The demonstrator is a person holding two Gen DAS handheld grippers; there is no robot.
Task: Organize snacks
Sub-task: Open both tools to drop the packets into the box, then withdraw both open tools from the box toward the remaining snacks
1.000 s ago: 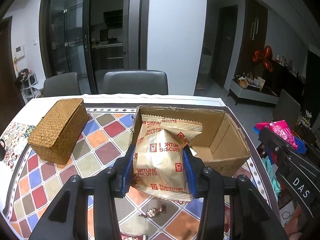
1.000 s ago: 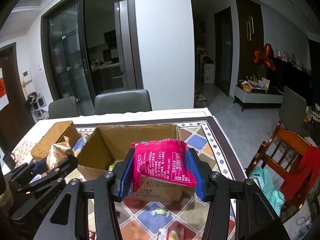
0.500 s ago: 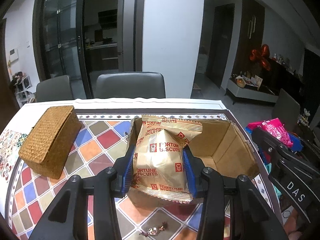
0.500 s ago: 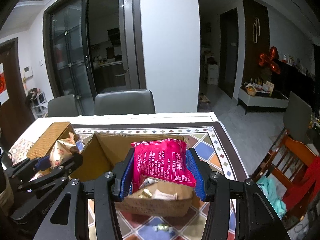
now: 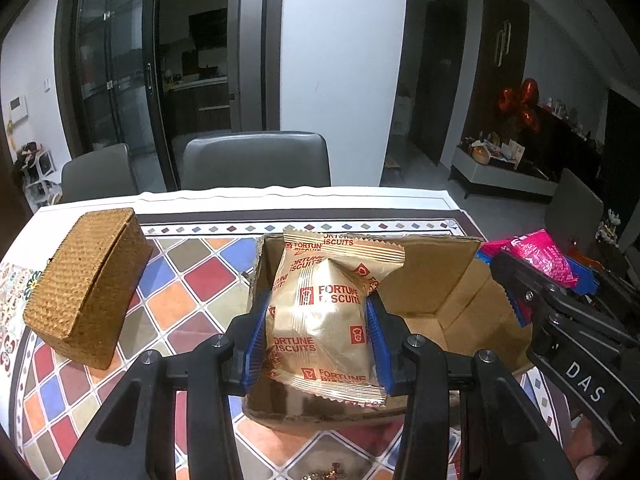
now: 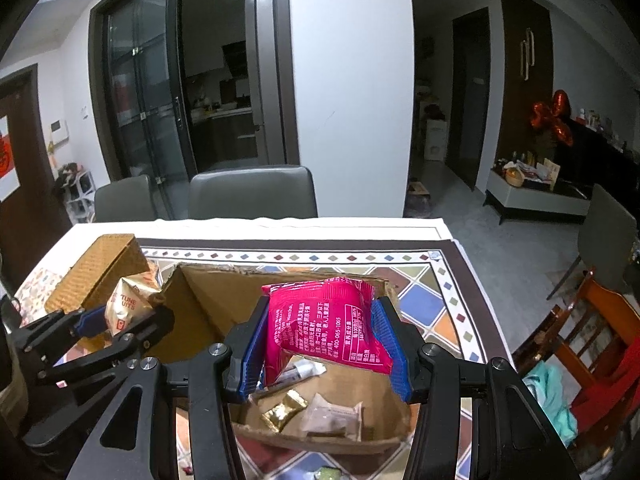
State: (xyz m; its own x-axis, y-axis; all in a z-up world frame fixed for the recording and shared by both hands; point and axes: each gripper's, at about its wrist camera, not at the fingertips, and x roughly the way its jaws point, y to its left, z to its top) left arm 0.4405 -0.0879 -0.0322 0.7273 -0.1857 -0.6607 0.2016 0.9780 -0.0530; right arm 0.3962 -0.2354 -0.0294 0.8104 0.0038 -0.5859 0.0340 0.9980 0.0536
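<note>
The left tongs (image 5: 318,344) gripped a gold Fortune Biscuits packet (image 5: 324,320) between blue pads, holding it upright over the near left part of an open cardboard box (image 5: 448,280) that sat on a surface covered by a cloth of coloured diamond tiles (image 5: 192,280). The packet's lower crimped edge hung at the level of the box's front wall. To the left of the box, apart from it, a woven rattan box (image 5: 84,292) lay closed on the cloth. At the right edge of the left wrist view, the right tongs (image 5: 540,276) appeared from the side, clamped on a pink snack packet (image 5: 536,256).

From the right wrist camera, the right tongs (image 6: 326,344) held that pink snack packet (image 6: 326,328), printed with white text, above the open cardboard box (image 6: 216,304), closed firmly on its two sides. Inside the box, on its floor, lay a gold-wrapped candy (image 6: 285,408), a brownish flat sachet (image 6: 334,418) and a small white-and-dark wrapper (image 6: 298,372) partly hidden under the pink packet. The left tongs (image 6: 116,318) showed at the left of this view with the biscuit packet (image 6: 128,306) pinched between them, beside the box's left wall, with the rattan box (image 6: 100,270) behind. A small green-wrapped sweet (image 6: 329,472) lay on the cloth in front of the box. Two grey chairs (image 6: 252,192) stood at the surface's far side, and a wooden chair draped in red (image 6: 596,344) stood to the right.
</note>
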